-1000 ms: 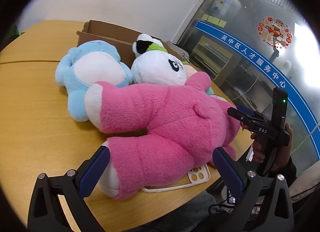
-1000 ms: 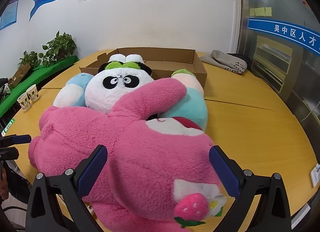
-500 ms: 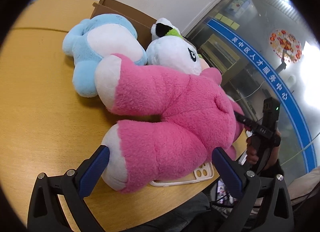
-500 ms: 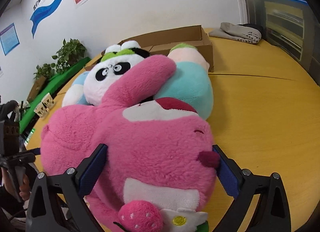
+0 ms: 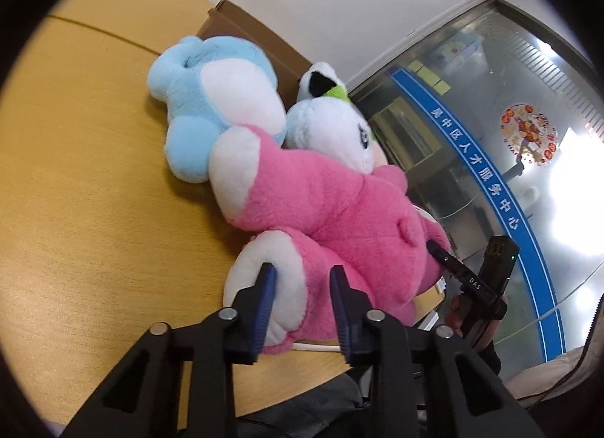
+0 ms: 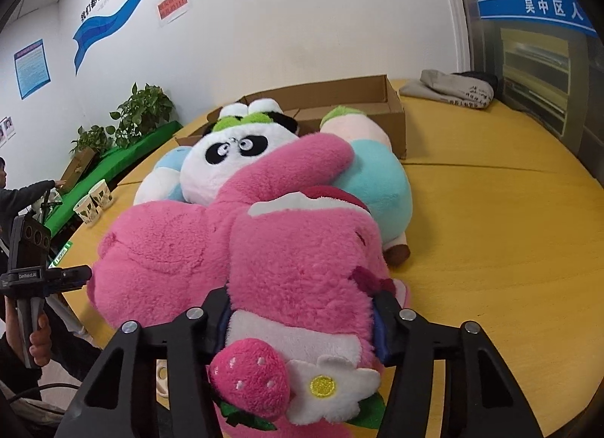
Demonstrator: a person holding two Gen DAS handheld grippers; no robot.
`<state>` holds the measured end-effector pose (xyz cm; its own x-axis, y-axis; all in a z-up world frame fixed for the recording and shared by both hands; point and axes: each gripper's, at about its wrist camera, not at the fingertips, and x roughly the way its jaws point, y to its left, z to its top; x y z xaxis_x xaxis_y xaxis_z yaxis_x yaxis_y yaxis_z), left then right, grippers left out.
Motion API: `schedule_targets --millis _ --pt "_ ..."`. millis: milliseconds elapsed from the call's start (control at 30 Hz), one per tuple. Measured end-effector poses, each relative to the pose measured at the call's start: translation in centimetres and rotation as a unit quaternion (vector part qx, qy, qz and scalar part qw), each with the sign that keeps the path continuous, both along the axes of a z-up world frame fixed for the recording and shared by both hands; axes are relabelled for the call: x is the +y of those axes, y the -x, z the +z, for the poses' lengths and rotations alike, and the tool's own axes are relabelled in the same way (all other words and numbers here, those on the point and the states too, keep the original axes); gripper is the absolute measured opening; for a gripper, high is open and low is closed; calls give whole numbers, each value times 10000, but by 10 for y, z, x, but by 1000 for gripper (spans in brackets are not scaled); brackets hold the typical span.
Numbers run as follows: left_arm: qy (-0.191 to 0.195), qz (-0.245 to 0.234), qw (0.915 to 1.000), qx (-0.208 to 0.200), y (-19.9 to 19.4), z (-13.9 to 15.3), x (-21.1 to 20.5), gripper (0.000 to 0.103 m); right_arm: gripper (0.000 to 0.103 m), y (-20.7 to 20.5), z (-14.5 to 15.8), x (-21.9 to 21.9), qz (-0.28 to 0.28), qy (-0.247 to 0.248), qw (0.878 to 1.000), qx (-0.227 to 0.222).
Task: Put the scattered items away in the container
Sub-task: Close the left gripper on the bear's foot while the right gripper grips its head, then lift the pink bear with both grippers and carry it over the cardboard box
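Pink plush bear (image 5: 332,211) appears pinched by both narrowed hand-held grippers (image 5: 302,287) (image 6: 302,309).

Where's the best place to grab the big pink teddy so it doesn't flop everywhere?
At both ends, probably, because the pink teddy is long and floppy and lies across the other toys. The left gripper pinches its white-tipped foot from the table edge. The right gripper squeezes the head end, by the strawberry. Lifting both ends together should carry it to the cardboard box.
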<state>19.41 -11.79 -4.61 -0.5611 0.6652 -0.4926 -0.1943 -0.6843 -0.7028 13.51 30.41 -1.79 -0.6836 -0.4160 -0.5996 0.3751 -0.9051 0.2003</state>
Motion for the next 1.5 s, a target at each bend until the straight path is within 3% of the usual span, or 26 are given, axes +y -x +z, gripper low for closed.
schedule_targets --millis 133,167,267,300,433,533,567,600,633,700,933,1067,1167,1333,1500 --pt "91 -35 10000 -1 -1 2 1 25 58 -11 18 -4 36 13 9996 284" --pt "100 8 9999 -42 -1 -1 -2 33 58 -10 19 -6 46 -28 9996 288" --pt "173 131 9996 -207 0 -13 -8 73 61 -1 10 -4 -24 -68 10000 34" --pt "178 89 9994 -267 0 -16 -7 75 62 3 4 -1 -77 2 9999 -106" --pt "94 -140 9991 -380 4 -28 0 75 74 12 -11 9 -198 157 9987 -439" --pt "143 -288 9989 -335 8 -30 8 73 75 14 -13 11 -127 145 9986 -500" --pt "229 -321 9987 -317 8 -29 11 70 71 13 -12 10 -97 98 9988 -474" --pt "314 -355 9984 -299 8 -27 15 60 69 12 -12 9 -76 77 9990 -434" --pt "369 -371 9982 -278 8 -25 16 58 64 10 -11 8 -58 63 9992 -394" --pt "305 -311 9988 -208 6 -19 12 39 59 4 -5 9 -54 146 9995 -258" --pt "149 -259 9993 240 6 27 9 37 55 -16 41 10 -79 311 9987 393" --pt "212 -264 9969 704 29 74 6 37 55 -4 79 11 -77 433 9958 799" --pt "393 -290 9925 1120 65 116 2 37 56 22 104 6 -38 452 9937 1023" --pt "876 -410 9803 1724 143 172 -4 37 57 113 149 -13 107 438 9905 1302" --pt "1150 -465 9761 1787 253 197 -9 37 57 231 177 -41 174 456 9918 1180"
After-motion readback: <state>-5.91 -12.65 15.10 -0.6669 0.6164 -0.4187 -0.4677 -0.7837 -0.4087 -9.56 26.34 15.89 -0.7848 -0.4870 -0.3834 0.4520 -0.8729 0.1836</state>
